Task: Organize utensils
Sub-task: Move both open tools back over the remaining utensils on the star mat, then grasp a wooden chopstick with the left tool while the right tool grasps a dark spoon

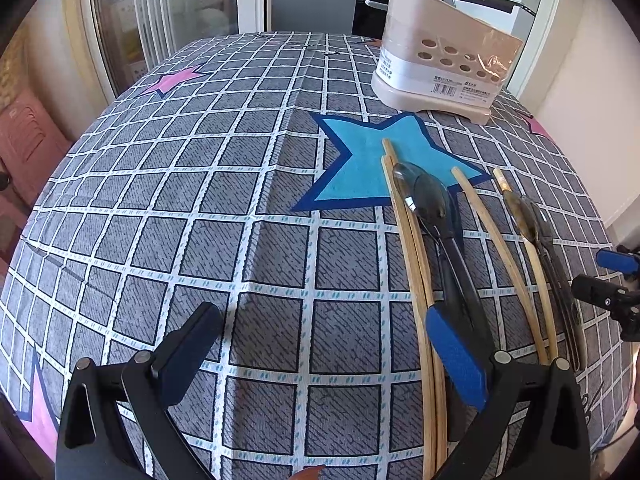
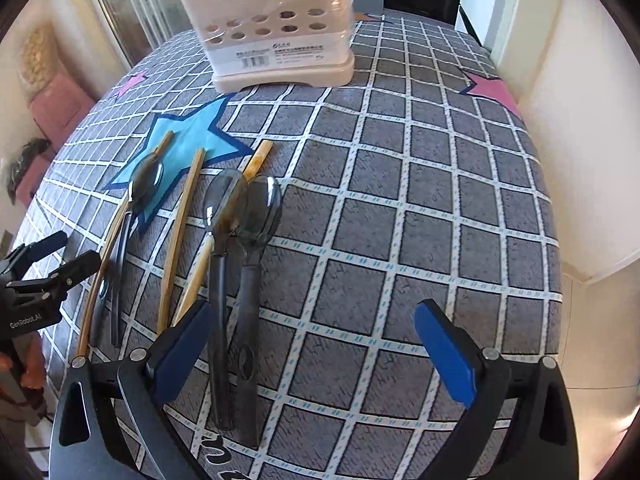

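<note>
Several wooden chopsticks (image 1: 416, 264) and dark translucent spoons (image 1: 430, 200) lie in a row on the checked tablecloth (image 1: 200, 240). They also show in the right wrist view: chopsticks (image 2: 178, 240) and spoons (image 2: 256, 216). A beige utensil holder (image 1: 444, 68) with round holes stands at the far side, also in the right wrist view (image 2: 276, 28), with a chopstick and a spoon in it. My left gripper (image 1: 324, 328) is open and empty, its right finger over the leftmost chopsticks. My right gripper (image 2: 316, 328) is open and empty, just right of the spoon handles.
The table is covered by a grey cloth with a blue star (image 1: 368, 160) and pink stars (image 2: 492, 88). A white wall (image 2: 580, 120) is close on the right. Glass doors (image 1: 132, 20) and a kitchen counter lie beyond the table.
</note>
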Available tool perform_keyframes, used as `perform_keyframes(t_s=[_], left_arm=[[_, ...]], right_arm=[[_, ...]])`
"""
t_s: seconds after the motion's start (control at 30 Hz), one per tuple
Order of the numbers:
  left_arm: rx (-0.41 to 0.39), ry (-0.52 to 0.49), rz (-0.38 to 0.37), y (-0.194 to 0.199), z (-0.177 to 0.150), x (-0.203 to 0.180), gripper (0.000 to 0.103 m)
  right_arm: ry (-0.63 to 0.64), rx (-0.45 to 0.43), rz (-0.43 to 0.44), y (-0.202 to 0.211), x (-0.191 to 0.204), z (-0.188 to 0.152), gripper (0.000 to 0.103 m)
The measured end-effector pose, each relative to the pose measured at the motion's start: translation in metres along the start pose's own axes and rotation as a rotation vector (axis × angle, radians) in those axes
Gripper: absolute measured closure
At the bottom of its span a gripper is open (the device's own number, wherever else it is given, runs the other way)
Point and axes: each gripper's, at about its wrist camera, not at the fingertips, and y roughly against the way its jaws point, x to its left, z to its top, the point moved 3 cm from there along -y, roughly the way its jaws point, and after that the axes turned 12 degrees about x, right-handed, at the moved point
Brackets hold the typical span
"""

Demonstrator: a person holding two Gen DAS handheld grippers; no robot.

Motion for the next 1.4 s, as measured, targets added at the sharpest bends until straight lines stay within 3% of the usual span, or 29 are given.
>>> perform_keyframes(t_s=[0.13, 0.23, 0.5, 0.73, 1.0, 1.1, 1.2, 1.3, 1.37, 1.4], left_arm=[[0.006, -0.004, 0.001, 0.000, 0.001, -0.002, 0.000], [0.006, -0.003, 0.003, -0.001, 0.003, -0.003, 0.000], [0.010, 0.011, 0.023, -0.004, 0.008, 0.008, 0.000], [0.041, 0.025, 0.058, -0.011, 0.020, 0.010, 0.000], [0.121, -0.058, 0.050, -0.022, 0.044, -0.012, 0.000], [0.140, -0.132, 0.030, -0.020, 0.050, -0.024, 0.001], [0.169, -0.192, 0.014, -0.016, 0.053, -0.038, 0.018], [0.180, -0.237, 0.001, -0.013, 0.054, -0.048, 0.040], [0.178, -0.242, 0.002, -0.012, 0.053, -0.051, 0.066], [0.174, -0.236, -0.001, -0.011, 0.052, -0.051, 0.067]], right_arm=[[0.007, 0.020, -0.058, -0.006, -0.002, 0.000, 0.002], [0.005, 0.031, -0.044, -0.011, -0.002, 0.001, 0.002], [0.040, 0.040, -0.102, -0.016, 0.010, 0.007, 0.003], [0.051, 0.080, -0.072, -0.017, 0.007, 0.016, 0.016], [0.091, 0.177, -0.063, -0.022, 0.025, 0.032, 0.032], [0.110, 0.205, -0.062, -0.023, 0.030, 0.034, 0.042], [0.123, 0.223, -0.060, -0.024, 0.033, 0.037, 0.048], [0.139, 0.237, -0.057, -0.024, 0.038, 0.039, 0.062], [0.153, 0.242, -0.055, -0.025, 0.042, 0.041, 0.078], [0.156, 0.242, -0.052, -0.025, 0.045, 0.041, 0.085]])
